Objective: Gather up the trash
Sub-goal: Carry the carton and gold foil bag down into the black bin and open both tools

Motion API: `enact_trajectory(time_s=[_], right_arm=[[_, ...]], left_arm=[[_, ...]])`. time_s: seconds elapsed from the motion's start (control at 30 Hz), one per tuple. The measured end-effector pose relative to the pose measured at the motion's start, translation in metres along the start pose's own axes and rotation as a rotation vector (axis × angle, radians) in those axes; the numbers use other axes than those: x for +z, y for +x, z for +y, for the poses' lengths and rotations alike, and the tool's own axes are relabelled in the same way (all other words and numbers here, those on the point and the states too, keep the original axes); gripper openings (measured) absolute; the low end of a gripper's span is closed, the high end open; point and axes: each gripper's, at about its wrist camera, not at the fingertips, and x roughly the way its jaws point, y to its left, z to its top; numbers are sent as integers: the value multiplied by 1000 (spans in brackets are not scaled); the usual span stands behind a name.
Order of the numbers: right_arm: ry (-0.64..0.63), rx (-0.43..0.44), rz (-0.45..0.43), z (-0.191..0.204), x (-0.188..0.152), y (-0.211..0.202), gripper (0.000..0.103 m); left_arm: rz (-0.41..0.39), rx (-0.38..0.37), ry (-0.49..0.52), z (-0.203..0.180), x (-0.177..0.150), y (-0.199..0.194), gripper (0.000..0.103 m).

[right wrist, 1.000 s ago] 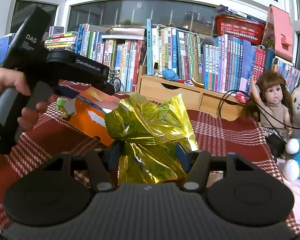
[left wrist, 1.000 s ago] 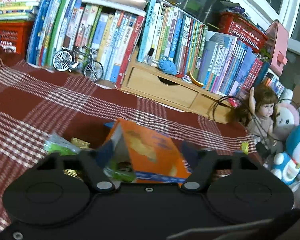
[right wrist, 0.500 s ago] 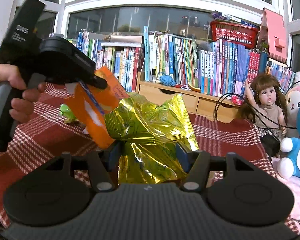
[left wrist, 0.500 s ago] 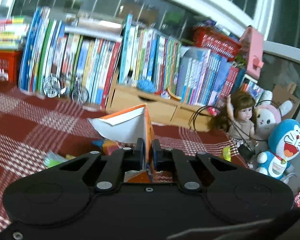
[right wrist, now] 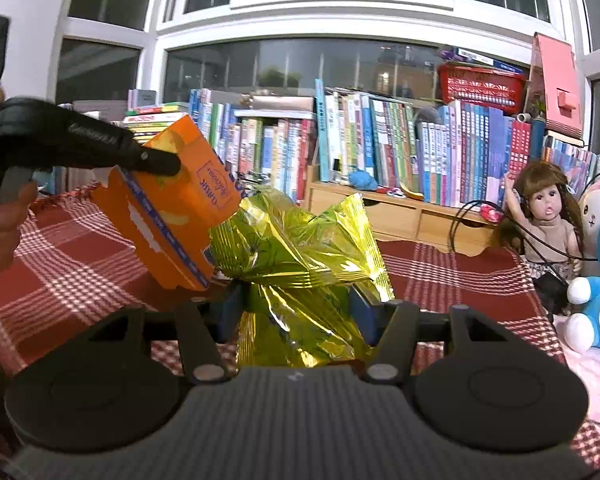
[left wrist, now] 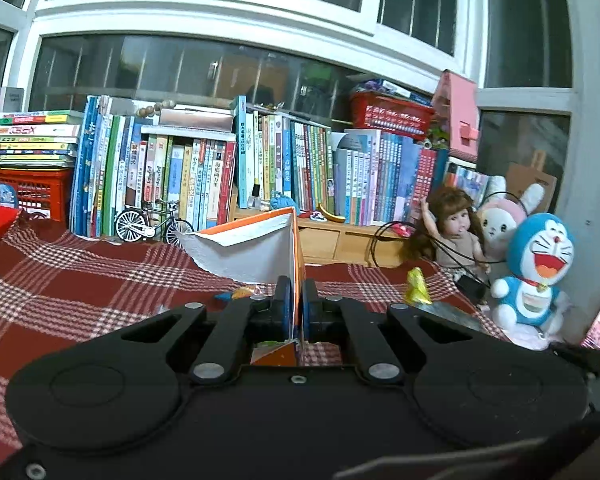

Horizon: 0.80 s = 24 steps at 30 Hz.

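Observation:
My left gripper [left wrist: 298, 300] is shut on the edge of an open orange carton [left wrist: 256, 248], whose white inside faces the left wrist view. From the right wrist view that carton [right wrist: 172, 216] hangs tilted in the air above the red checked cloth [right wrist: 68, 264], pinched by the left gripper [right wrist: 156, 162]. A crumpled gold foil bag [right wrist: 300, 248] fills my right gripper [right wrist: 296, 308], and both pads press on its sides. The carton's lower corner touches or overlaps the bag. A yellow wrapper tip [left wrist: 418, 286] shows to the right of the left gripper.
A row of books [left wrist: 204, 176] and a wooden drawer unit [left wrist: 340, 240] line the back. A model bicycle [left wrist: 152, 224] stands by them. A doll [left wrist: 456, 232] and plush toys [left wrist: 536, 272] sit at the right. A person's hand [right wrist: 0, 220] holds the left gripper.
The left gripper closed on the orange carton and lifted it off the cloth, and the carton tilted upright. The right gripper kept the foil bag and shifted a little.

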Motion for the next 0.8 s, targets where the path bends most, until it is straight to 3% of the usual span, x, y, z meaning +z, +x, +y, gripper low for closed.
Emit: enact_trajectory(time_s=[0.43, 0.8], right_arm=[[25, 86, 1, 28, -12, -49, 60], [63, 176, 59, 57, -29, -98, 60]], left_arm=[[-45, -47, 56, -19, -38, -110, 5], [-14, -79, 83, -27, -70, -185, 5]])
